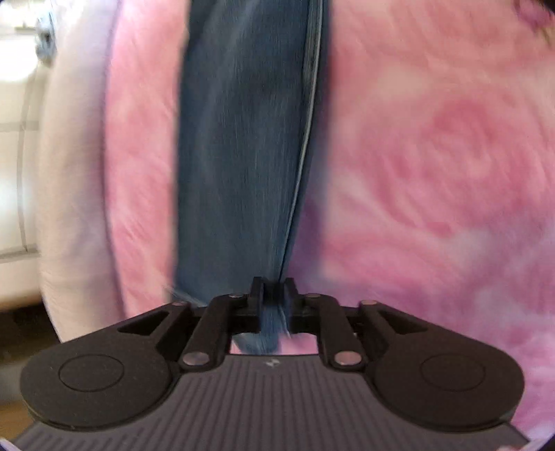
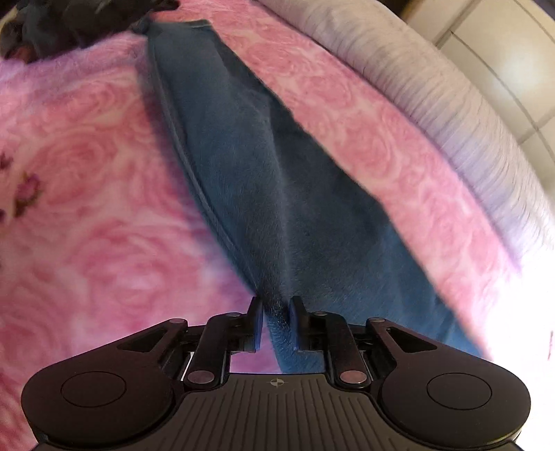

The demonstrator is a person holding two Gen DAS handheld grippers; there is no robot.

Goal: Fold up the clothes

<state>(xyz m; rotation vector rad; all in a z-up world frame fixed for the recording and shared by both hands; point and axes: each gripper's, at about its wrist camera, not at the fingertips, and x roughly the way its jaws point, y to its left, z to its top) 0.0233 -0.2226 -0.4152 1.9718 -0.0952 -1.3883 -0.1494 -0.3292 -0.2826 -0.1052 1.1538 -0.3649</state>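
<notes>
Left wrist view: left claw (image 1: 274, 295) pinching a fold of the blue cloth (image 1: 242, 145), jaws pressed together on it. Cloth stretching away from the claw as a long narrow band, going up to the top edge of the picture. A pale seam line running along the right edge of the band. Lying under the band, a pink blanket (image 1: 433, 173) with a rose pattern, covering most of the view. Showing at the left, a white mattress edge (image 1: 69, 173), and beyond it a pale tiled floor (image 1: 14, 156). Everything looking blurred.

Right wrist view: right claw (image 2: 275, 317) pinching the cloth (image 2: 249, 156) too, a ridge of fabric standing between the two jaws, jaws pressing on it from both sides. Cloth spreading wider here, running up and to the left over the blanket (image 2: 86, 190), with a thick hem along its left side. Lying at the top left corner, something dark (image 2: 69, 20), too blurred for telling what. Showing at the right, the mattress edge (image 2: 416, 79) and the floor (image 2: 513, 69).
</notes>
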